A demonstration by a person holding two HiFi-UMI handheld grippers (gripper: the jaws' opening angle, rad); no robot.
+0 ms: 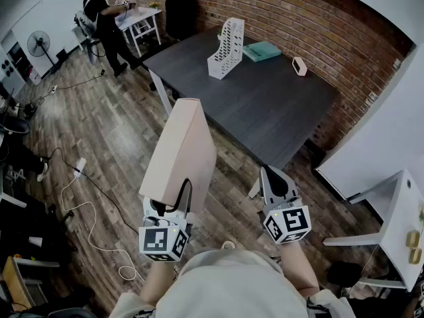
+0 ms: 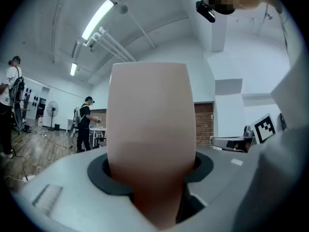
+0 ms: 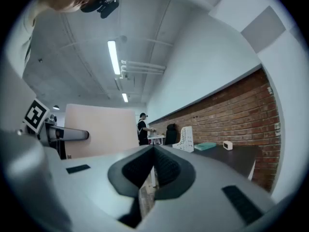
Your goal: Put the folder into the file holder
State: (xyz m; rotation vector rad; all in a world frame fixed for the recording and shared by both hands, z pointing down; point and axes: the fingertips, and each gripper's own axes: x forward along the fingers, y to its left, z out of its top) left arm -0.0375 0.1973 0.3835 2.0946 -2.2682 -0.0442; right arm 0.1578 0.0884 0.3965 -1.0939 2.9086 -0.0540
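Note:
A thick pale pink folder (image 1: 180, 150) stands upright over the wooden floor, its lower edge gripped between the jaws of my left gripper (image 1: 176, 203). In the left gripper view the folder (image 2: 150, 124) fills the middle, and the left gripper (image 2: 152, 178) is shut on it. My right gripper (image 1: 269, 175) is beside it to the right, shut with nothing in it; its own view shows the right gripper (image 3: 153, 151) with the pads pressed together. The white perforated file holder (image 1: 225, 48) stands on the dark table (image 1: 265, 105), far ahead of both grippers. From the right gripper view the file holder (image 3: 185, 139) appears small.
A teal book (image 1: 261, 50) and a small white object (image 1: 299, 65) lie on the table near the brick wall. A black chair (image 1: 180, 10) stands behind the table. A person (image 1: 105, 25) stands at a white desk far left. Cables (image 1: 83, 204) run across the floor.

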